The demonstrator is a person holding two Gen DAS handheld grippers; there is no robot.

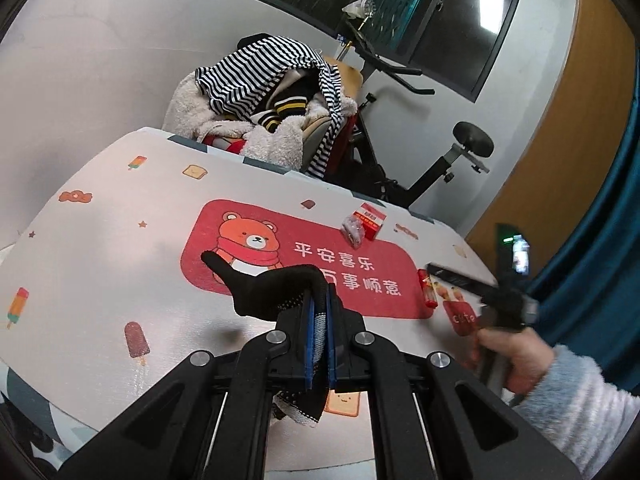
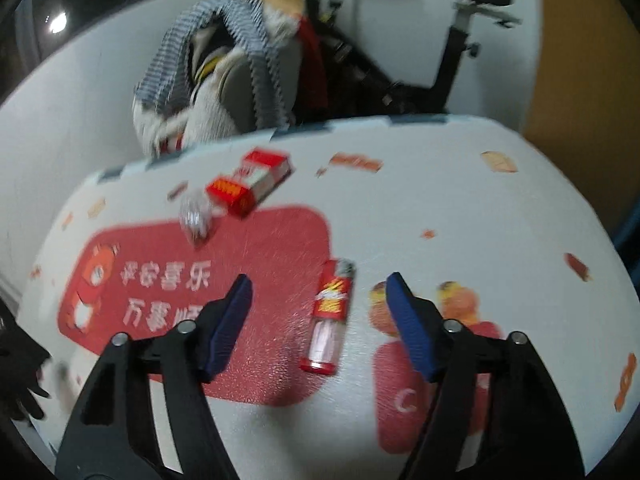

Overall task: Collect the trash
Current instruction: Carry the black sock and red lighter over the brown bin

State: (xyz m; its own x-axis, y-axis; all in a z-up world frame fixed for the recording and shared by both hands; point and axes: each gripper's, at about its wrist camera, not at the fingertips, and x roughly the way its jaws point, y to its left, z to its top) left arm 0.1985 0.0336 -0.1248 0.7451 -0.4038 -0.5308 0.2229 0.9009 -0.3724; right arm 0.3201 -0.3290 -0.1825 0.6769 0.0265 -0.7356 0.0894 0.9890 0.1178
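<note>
Here, left claw [image 1: 320,320] around black glove [image 1: 256,284].

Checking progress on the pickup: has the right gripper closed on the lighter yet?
No. The right gripper is open, its blue fingers spread either side of the lighter, which lies on the table mat.

This is a room in a home — a table [image 1: 100,248] with a cartoon bear cover, a chair [image 1: 344,76] loaded with striped and fluffy clothes [image 1: 256,80], an exercise bike [image 1: 432,168] by the wall, and a blue curtain [image 1: 592,264].
</note>
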